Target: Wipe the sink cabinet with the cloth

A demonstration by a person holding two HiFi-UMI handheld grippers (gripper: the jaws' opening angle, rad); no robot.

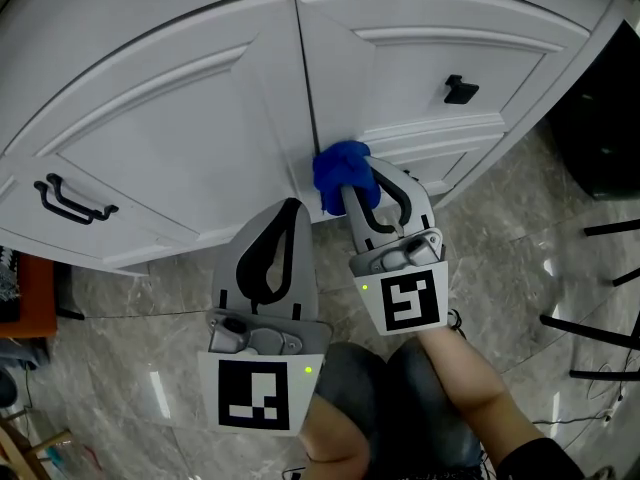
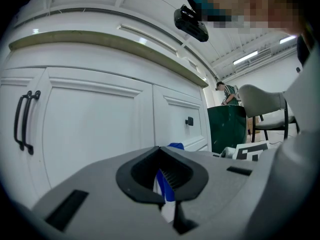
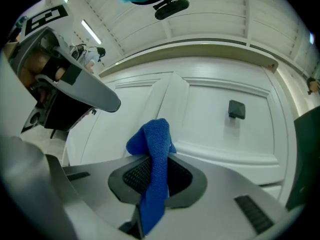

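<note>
The white sink cabinet [image 1: 180,138] fills the top of the head view. A bunched blue cloth [image 1: 343,173] sits against the strip between its two doors, low down, and my right gripper [image 1: 352,190] is shut on it. In the right gripper view the cloth [image 3: 155,149] stands up between the jaws in front of the cabinet [image 3: 215,134]. My left gripper [image 1: 291,208] hangs just left of the cloth, shut and holding nothing, a little short of the left door. From the left gripper [image 2: 160,150] view, the cloth [image 2: 176,146] peeks over the shut jaw tips.
A black double handle [image 1: 70,200] is on the far left door, and a black knob [image 1: 460,90] on the right door. The floor is marble tile [image 1: 150,298]. Black chair legs [image 1: 600,298] stand at the right, an orange object [image 1: 25,293] at the left. A dark green bin [image 2: 227,126] stands beyond the cabinet.
</note>
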